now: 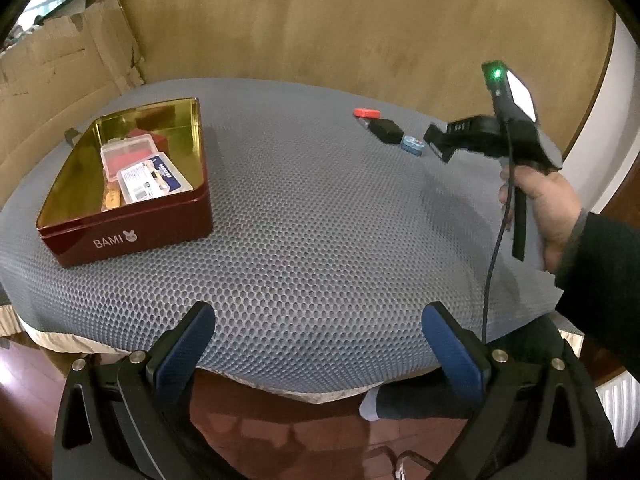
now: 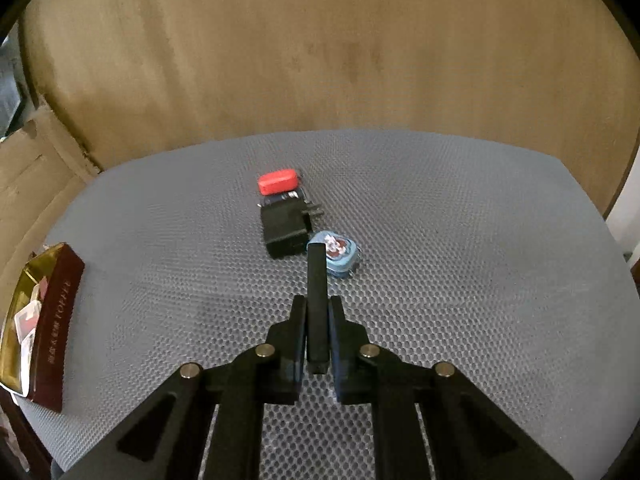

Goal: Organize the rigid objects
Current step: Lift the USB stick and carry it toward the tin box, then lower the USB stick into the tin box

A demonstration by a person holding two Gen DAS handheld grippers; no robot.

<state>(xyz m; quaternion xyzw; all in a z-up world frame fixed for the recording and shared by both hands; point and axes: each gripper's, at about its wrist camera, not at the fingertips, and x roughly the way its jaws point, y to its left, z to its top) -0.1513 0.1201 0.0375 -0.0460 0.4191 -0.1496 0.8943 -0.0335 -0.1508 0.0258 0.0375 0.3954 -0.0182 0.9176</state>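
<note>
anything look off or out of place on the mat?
Nothing damaged or spilled. Three small items lie loose outside the dark red metal tin: a red oblong case, a black plug adapter and a small blue tin. The right gripper is shut on a slim black bar; the left gripper is open.

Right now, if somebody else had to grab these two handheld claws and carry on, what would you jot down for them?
Left gripper: open, holding nothing, hovering at the near edge of the grey mesh pad.
Right gripper: shut on a slim black bar, held above the pad.
Done: clear plastic cases already lie in the red BAMI tin.
Left: bar into the tin, then the red case, black charger and small blue tin.
</note>
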